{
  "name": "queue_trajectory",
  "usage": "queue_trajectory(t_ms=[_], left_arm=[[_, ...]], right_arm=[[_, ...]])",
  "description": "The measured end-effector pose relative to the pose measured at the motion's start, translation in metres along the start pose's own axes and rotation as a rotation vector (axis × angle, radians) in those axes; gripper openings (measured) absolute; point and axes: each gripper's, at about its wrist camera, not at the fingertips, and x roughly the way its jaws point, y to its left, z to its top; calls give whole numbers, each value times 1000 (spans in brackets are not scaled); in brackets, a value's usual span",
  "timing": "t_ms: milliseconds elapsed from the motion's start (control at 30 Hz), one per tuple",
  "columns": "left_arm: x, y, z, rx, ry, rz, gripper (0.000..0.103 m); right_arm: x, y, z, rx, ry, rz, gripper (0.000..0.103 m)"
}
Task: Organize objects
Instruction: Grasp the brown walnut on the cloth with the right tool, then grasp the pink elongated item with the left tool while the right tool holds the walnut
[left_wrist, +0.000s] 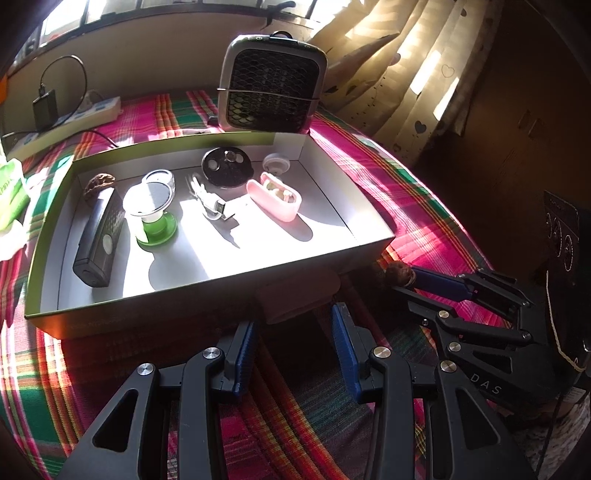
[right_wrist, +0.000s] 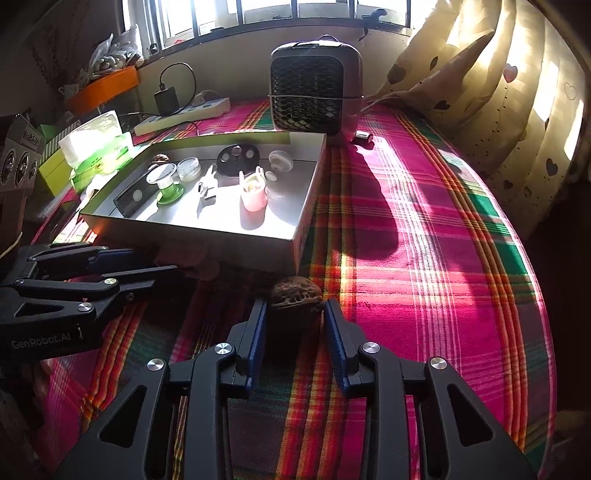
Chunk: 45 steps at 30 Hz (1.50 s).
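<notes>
The right gripper (right_wrist: 294, 314) has its blue-padded jaws on either side of a brown, wrinkled walnut-like shell (right_wrist: 294, 293) that sits on the pink, green and orange plaid cloth (right_wrist: 424, 258); whether the pads press it or only flank it cannot be told in the shadow. The shell lies just beside the near corner of the shallow white cardboard box (right_wrist: 299, 236). To its left the left gripper (left_wrist: 293, 332) hovers with jaws spread and nothing between them, pointing at a pale rounded case (left_wrist: 297, 295) that lies against the box's near wall. Right of the shell the cloth is bare and sunlit out to the table's curved edge.

Inside the box the near strip of floor is free; farther in lie a black oblong device (left_wrist: 98, 240), a green-based clear-topped jar (left_wrist: 149, 210), a white cable adapter (left_wrist: 214, 206), an open pink earbud case (left_wrist: 273, 199), a black perforated disc (left_wrist: 227, 166) and a second brown shell (left_wrist: 99, 184). Behind the box stands a grey mesh-fronted fan (left_wrist: 271, 85).
</notes>
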Motion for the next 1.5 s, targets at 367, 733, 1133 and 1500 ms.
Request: queue_trajectory(t_ms=[367,733,1133,1500], left_arm=[[-2,-33,-6,111,10,-59,38],[-1,-26,1,139,-19,39,38],[21,-35,8,180,19,19,38],[25,-41,13,175,21,26,38]], right_arm=[[-5,-10,-4,-4,2,-12,32],[-4,-14,-5,-15,13,-16,32],[-2,-17,-4,-25,16,-21,32],[3,-20,1,-29,17,-47,39]])
